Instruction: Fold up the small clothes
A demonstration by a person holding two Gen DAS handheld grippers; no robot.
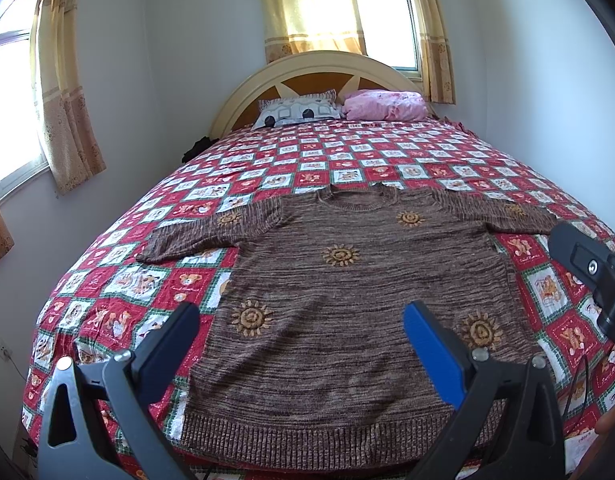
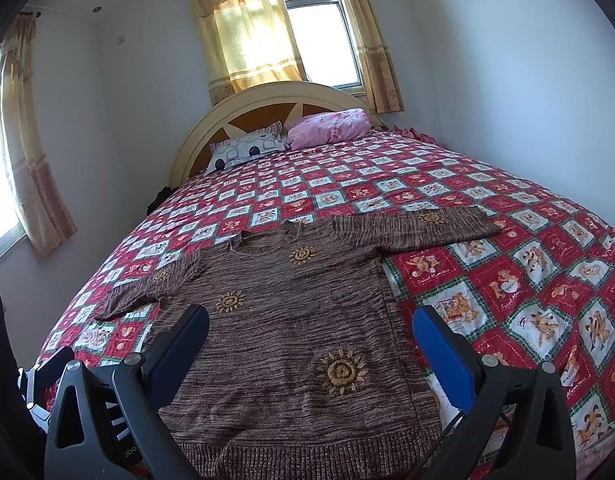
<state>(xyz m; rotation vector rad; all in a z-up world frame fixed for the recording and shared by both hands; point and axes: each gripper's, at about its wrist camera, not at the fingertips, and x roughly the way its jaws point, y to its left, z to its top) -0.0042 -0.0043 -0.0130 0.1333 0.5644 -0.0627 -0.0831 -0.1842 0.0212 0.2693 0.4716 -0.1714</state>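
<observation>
A brown knitted sweater (image 1: 347, 296) with yellow sun motifs lies flat, face up, on the bed, sleeves spread to both sides and hem toward me; it also shows in the right wrist view (image 2: 299, 320). My left gripper (image 1: 301, 320) is open and empty, held above the sweater's lower part. My right gripper (image 2: 310, 324) is open and empty, above the sweater's lower right part. The right gripper's body (image 1: 591, 276) shows at the right edge of the left wrist view. Part of the left gripper (image 2: 39, 376) shows at the left edge of the right wrist view.
The bed has a red and white checked quilt (image 1: 387, 160), also seen in the right wrist view (image 2: 507, 272). A grey patterned pillow (image 1: 297, 112) and a pink pillow (image 1: 383, 106) lie by the cream headboard (image 1: 307, 64). Curtained windows and white walls surround the bed.
</observation>
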